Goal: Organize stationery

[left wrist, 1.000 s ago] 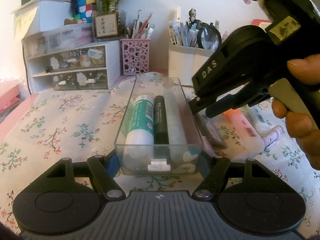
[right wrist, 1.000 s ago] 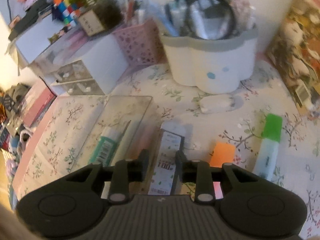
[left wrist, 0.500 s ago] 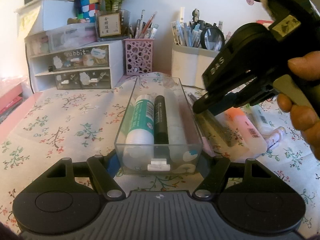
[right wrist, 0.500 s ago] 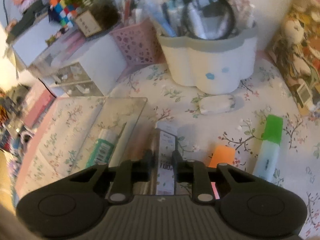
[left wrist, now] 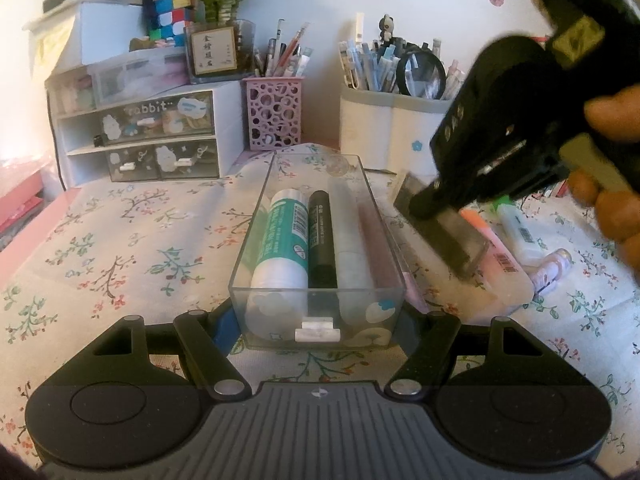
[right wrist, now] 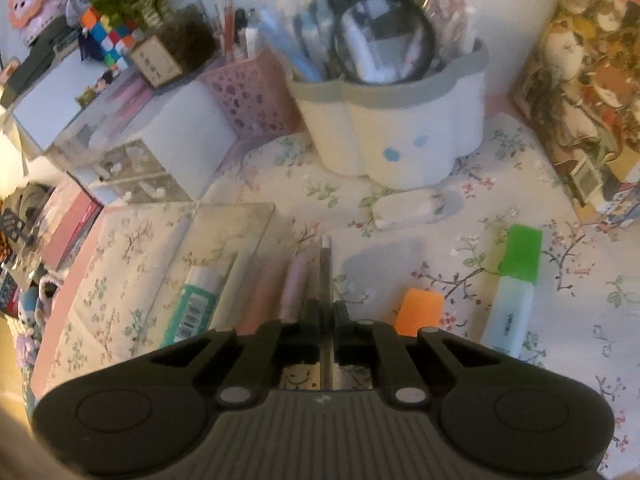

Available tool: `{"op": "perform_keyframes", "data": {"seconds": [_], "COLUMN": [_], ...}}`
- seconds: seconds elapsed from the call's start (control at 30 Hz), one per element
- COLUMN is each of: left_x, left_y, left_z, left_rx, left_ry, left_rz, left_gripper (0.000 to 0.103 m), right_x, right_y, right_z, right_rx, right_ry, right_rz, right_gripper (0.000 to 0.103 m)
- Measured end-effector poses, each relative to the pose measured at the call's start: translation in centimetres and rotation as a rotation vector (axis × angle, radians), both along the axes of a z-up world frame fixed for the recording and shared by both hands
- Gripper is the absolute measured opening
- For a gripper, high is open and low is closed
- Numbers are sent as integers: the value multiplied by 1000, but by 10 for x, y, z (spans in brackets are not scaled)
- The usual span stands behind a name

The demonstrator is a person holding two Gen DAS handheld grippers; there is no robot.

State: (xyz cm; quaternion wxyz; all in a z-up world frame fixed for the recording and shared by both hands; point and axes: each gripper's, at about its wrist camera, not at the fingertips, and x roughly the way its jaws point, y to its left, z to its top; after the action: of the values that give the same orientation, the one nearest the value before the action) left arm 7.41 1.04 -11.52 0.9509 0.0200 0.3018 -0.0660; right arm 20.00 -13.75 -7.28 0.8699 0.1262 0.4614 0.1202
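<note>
A: Left gripper [left wrist: 318, 320] spread wide around the near end of the clear tray [left wrist: 256, 236], fingers [left wrist: 224, 330] flanking its two front corners. Touching or just beside the walls? Hard to tell from here.

B: Inside the tray, lying lengthwise: teal-labelled glue stick [left wrist: 280, 240], black marker [left wrist: 322, 236], a pale white tube [left wrist: 350, 248] alongside.

A: Over on the right, right gripper [right wrist: 327, 322] clamped tight on a flat refill pack [right wrist: 326, 276], seen edge-on in its own camera, pinched between both pads.

B: From the left camera, same pack [left wrist: 440, 228] tilted, held off the cloth, just beside the tray's right wall.

A: Down on the floral tablecloth [right wrist: 560, 320]: orange highlighter [right wrist: 418, 312], green-capped highlighter [right wrist: 512, 288], white eraser [right wrist: 408, 208], all well right of the tray.

B: Behind it all, white pen pot [right wrist: 400, 136] with magnifying glass [right wrist: 386, 48], pink mesh holder [left wrist: 274, 114], small drawer unit [left wrist: 152, 140].
</note>
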Motion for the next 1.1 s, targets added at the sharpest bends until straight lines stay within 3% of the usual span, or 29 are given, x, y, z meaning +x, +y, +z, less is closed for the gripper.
{"op": "perform_keyframes", "data": {"seconds": [0.27,0.5,0.7,1.1], "left_x": [-1,-7,-8,-6], "left_y": [-7,-23,-27,-25], "left_z": [0,1,1,1], "left_rx": [45,152,189,179], "left_ry": [-7,-40,-54,-49], "left_rz": [8,18,21,20], "left_gripper": [72,72,72,72], "right_x": [-8,-7,3,6], "right_y": [-4,11,26,44], "right_z": [27,41,37,30], "right_rx": [120,154,109,0], "right_ry": [-3,15,52,82], "right_rz": [-75,-86,-64,-26], "right_gripper": [0,0,0,1]}}
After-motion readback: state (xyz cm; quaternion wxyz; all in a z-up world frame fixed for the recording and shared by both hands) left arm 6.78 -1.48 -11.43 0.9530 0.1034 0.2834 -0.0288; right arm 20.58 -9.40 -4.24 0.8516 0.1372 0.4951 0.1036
